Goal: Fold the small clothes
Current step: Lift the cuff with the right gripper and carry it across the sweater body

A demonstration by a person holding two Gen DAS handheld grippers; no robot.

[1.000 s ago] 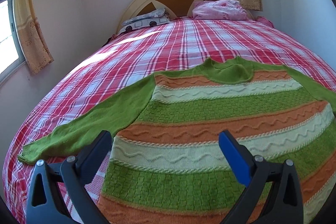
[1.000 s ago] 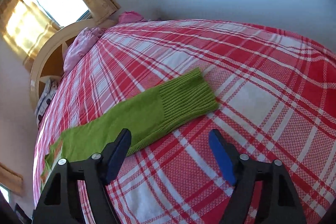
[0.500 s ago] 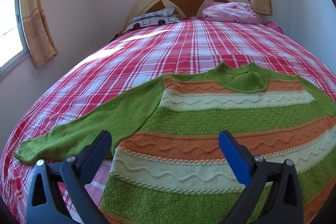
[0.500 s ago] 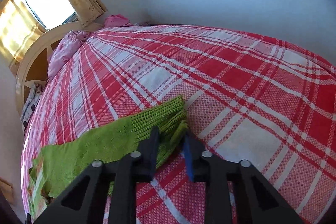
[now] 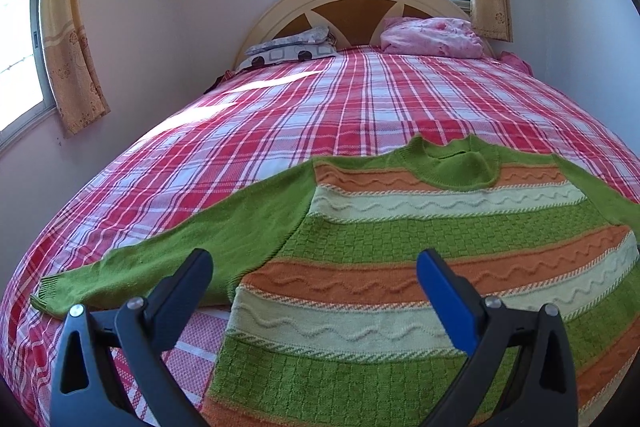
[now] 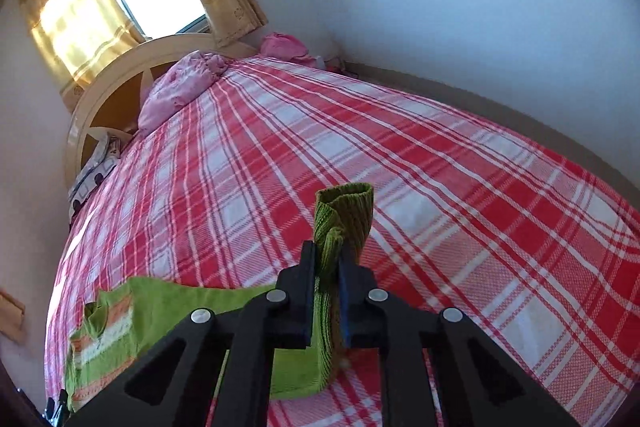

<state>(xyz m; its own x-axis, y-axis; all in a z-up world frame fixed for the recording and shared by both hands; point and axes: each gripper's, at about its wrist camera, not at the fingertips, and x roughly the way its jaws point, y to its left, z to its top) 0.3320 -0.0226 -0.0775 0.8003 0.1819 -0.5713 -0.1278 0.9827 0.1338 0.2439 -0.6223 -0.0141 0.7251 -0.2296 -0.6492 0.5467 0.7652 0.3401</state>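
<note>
A knitted sweater (image 5: 420, 259) with green, orange and cream stripes lies spread flat on the red plaid bed (image 5: 320, 115). Its left green sleeve (image 5: 172, 251) stretches out toward the bed's left edge. My left gripper (image 5: 314, 275) is open and empty, held above the sweater's lower left part. In the right wrist view my right gripper (image 6: 325, 267) is shut on the ribbed cuff (image 6: 346, 215) of the other green sleeve (image 6: 192, 307) and lifts it off the bed. The sweater's body (image 6: 104, 331) shows at the lower left there.
A patterned pillow (image 5: 288, 51) and a pink bundle (image 5: 432, 37) lie at the cream headboard (image 5: 360, 3). Walls stand close on both sides, with curtained windows (image 5: 24, 51) at left and behind the headboard. Pink cloth (image 6: 284, 47) lies in the far corner.
My right gripper closed on the sleeve cuff and raised it off the bed. My left gripper stayed open and drew back and tilted up a little, showing more of the room.
</note>
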